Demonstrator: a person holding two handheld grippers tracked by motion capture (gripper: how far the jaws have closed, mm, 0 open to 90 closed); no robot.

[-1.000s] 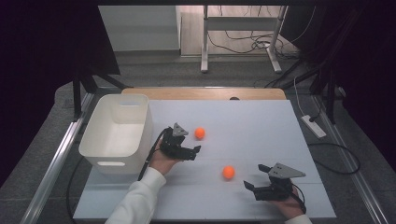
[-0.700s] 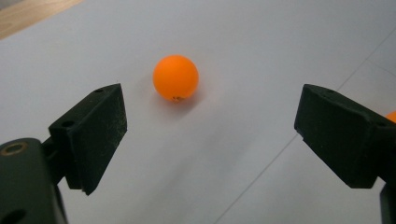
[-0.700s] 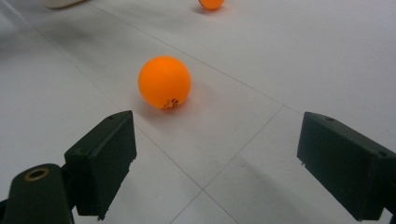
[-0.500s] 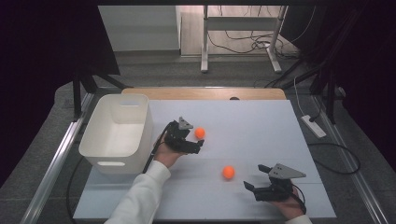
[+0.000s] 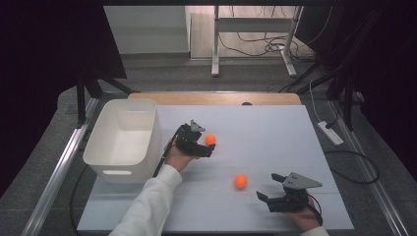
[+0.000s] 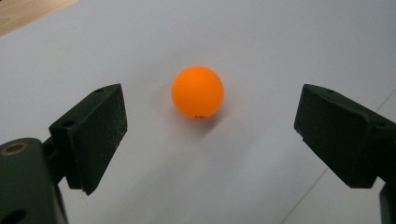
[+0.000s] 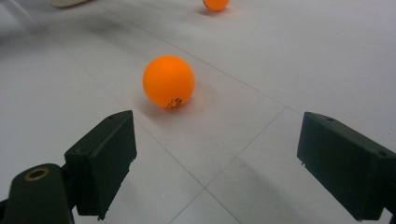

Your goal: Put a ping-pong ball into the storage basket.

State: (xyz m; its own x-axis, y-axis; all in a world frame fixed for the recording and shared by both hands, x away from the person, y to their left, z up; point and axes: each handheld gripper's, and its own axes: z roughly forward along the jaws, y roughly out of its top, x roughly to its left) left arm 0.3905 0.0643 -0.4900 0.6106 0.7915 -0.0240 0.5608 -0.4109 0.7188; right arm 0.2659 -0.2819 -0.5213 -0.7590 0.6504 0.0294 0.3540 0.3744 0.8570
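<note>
Print on nearer orange ball unreadable.

Two orange balls on white table: far ball (small dark print), near ball well apart

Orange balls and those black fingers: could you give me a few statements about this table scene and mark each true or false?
1. Two small orange balls lie on the white table. True: the far orange ball and the near orange ball.
2. The left gripper is clamped on a ball. False: its fingers stand wide apart, ball untouched.
3. The white plastic bin stands at the table's left side. True.
4. A ball lies in the bin. False: both are on the table.
5. The right gripper is open. True.
</note>
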